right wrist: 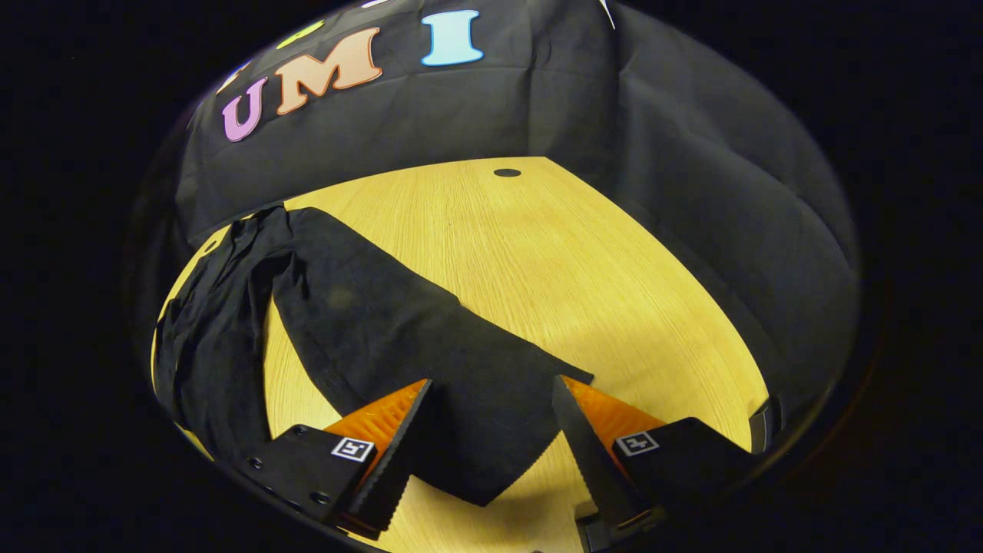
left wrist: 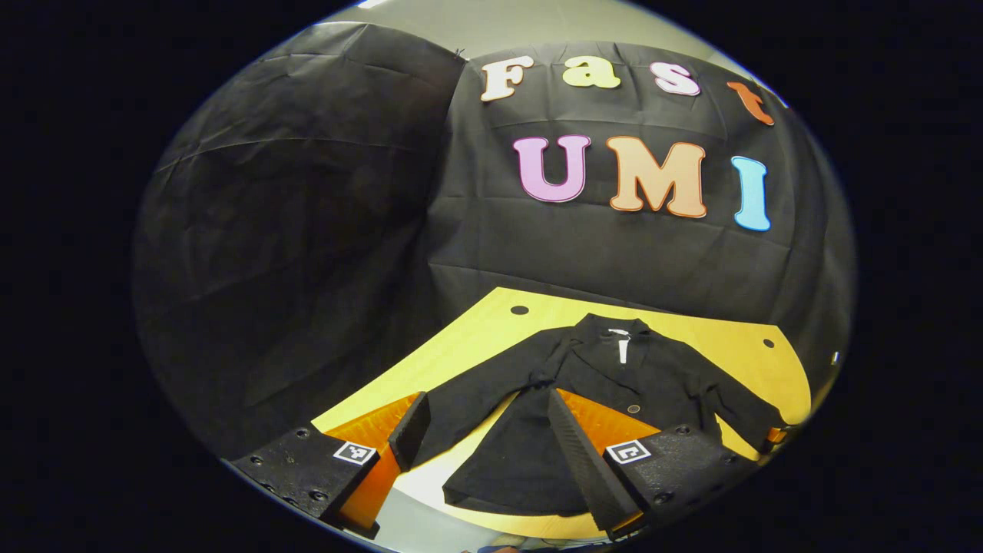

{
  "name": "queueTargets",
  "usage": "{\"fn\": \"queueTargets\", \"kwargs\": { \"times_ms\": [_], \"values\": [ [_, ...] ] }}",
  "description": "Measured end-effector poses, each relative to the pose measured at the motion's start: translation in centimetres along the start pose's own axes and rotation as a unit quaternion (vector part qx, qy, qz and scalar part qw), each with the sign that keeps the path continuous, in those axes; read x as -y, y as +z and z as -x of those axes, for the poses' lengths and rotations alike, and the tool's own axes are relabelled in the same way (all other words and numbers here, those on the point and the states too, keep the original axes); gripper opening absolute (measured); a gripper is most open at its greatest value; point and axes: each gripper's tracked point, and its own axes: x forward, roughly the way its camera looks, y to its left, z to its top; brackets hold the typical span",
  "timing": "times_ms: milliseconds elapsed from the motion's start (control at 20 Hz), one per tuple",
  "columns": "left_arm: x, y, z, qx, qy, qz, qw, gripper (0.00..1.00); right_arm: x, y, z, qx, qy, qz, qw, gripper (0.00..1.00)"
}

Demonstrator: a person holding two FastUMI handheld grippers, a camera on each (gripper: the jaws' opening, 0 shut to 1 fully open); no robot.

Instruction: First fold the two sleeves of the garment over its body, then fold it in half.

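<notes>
Item: one dark garment (left wrist: 614, 376), long-sleeved, lying flat and spread out on a pale wood-grain counter (left wrist: 737, 346), collar toward the black cloth wall (left wrist: 307, 230) at the back. In the left gripper view both sleeves lie out to the sides, unfolded: one sleeve (left wrist: 484, 392) slants down toward the lower left, the other (left wrist: 741, 411) toward the right edge of the counter. A small white tag (left wrist: 623, 347) shows at the neck, and a button (left wrist: 633, 408) on the front below it. Left tool (left wrist: 480, 442): fingers wide apart, held above the near side of the garment, with the hem and the end of one sleeve seen between them (whether a finger touches the cloth cannot be told). Right tool (right wrist: 491, 438): fingers likewise wide apart, straddling the cuff end of a sleeve (right wrist: 399, 338) that runs from the body (right wrist: 215, 338) at the left of the right gripper view diagonally down to the fingers; neither finger is seen pressing on it. The sleeve lies flat on bare counter (right wrist: 553, 261), its cuff edge near the counter's front. Counter fittings: a dark round hole (right wrist: 507, 173) near the back edge in the right gripper view, two such holes (left wrist: 520, 310) (left wrist: 769, 343) in the left gripper view.
</notes>
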Motion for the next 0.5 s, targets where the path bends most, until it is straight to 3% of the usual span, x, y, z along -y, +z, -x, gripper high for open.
{"fn": "queueTargets", "kwargs": {
  "times_ms": [250,450,500],
  "values": [
    [0.61,-0.24,0.20,-0.001,-0.005,-0.001,1.000,0.93,-0.01,-0.11,-0.18,0.001,-0.004,-0.005,1.000,0.94],
    [0.65,-0.46,0.35,-0.002,-0.004,0.003,1.000,0.93,-0.07,-0.15,-0.04,0.002,0.008,0.010,1.000,0.72],
    [0.66,-0.52,0.48,-0.003,-0.003,0.004,1.000,0.92,-0.26,-0.12,-0.13,0.002,0.013,0.021,1.000,0.58]
  ]
}}
